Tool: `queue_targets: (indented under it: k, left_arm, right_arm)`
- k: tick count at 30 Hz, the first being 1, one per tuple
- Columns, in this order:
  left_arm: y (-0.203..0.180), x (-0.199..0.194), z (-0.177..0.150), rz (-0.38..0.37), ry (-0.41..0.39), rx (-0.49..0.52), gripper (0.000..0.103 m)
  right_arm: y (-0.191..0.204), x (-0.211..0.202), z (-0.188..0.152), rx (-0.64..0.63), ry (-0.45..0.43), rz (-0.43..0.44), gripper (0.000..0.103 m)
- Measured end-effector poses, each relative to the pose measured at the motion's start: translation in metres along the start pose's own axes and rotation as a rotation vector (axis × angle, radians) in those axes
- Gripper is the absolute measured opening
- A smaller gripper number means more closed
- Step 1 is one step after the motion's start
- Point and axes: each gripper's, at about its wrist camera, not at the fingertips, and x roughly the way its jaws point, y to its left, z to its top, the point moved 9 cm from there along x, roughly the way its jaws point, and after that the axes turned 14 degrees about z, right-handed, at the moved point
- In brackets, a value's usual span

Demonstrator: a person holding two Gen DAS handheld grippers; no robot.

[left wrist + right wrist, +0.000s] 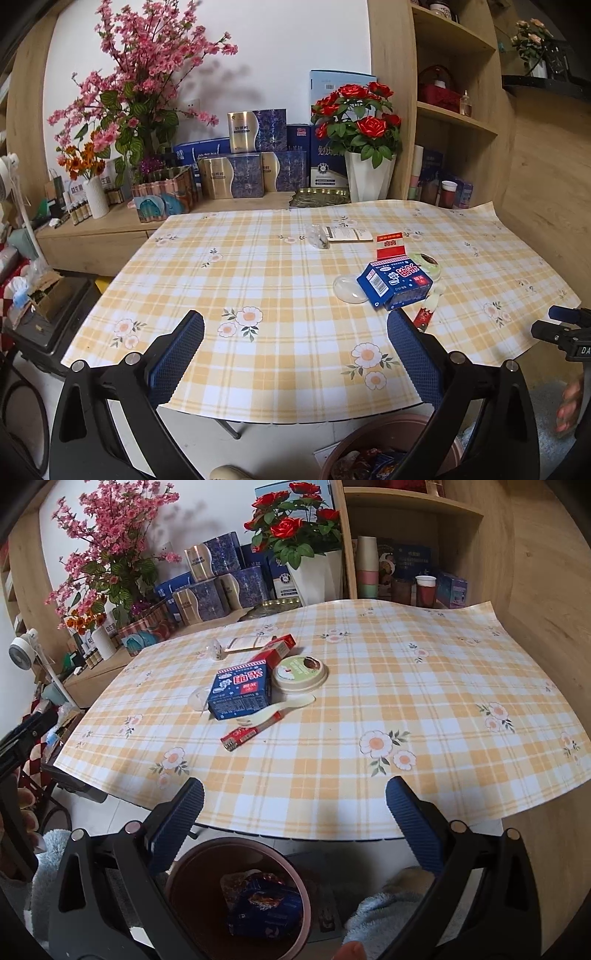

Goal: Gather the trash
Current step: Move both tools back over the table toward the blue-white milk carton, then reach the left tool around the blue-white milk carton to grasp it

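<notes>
Trash [255, 686] beyond open, empty jaws

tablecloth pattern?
Yellow-and-white plaid with scattered white flowers on the tablecloth; shows best in the right wrist view.

Counter cloth [369, 686]: yellow-white plaid, daisy print. Carton [240, 693]: navy, red label. Bin [184, 886]: brown. Tong pads [177, 823]: blue.

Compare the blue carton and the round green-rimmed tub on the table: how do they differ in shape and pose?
The blue carton is a rectangular box with printed text and a barcode; the round tub is a low cylinder with a pale lid. The carton lies flat on a broad face; the tub stands upright. The carton lies nearer the table's front edge. Both rest close together on the checked tablecloth.
</notes>
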Motion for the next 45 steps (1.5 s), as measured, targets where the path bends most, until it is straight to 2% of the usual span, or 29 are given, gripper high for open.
queue_targets:
  k: [3,6,13,18,27,35,45]
  left_arm:
    - [0.003,0.006,0.003,0.009,-0.005,-0.012,0.097]
    - [0.004,0.012,0.007,0.011,-0.01,-0.012,0.097]
    - [-0.003,0.03,0.01,0.013,-0.004,0.04,0.097]
    - [-0.011,0.045,0.01,0.018,0.004,0.07,0.097]
    - [-0.021,0.065,0.002,-0.035,0.058,0.056,0.097]
    - [-0.021,0.07,0.0,-0.013,0.065,0.05,0.097]
    - [-0.011,0.077,-0.004,-0.001,0.092,0.014,0.097]
  right_arm:
    - [0.001,0.002,0.005,0.001,-0.01,0.012,0.097]
    - [0.001,0.009,0.008,0.0,0.019,0.018,0.097]
    - [-0.005,0.023,0.015,-0.019,0.049,-0.02,0.097]
    - [-0.013,0.029,0.021,-0.033,0.038,-0.06,0.097]
    - [-0.027,0.039,0.024,-0.06,0.043,-0.112,0.097]
    - [-0.028,0.049,0.02,-0.072,0.065,-0.108,0.097]
    - [-0.023,0.061,0.015,-0.056,0.085,-0.039,0.097]
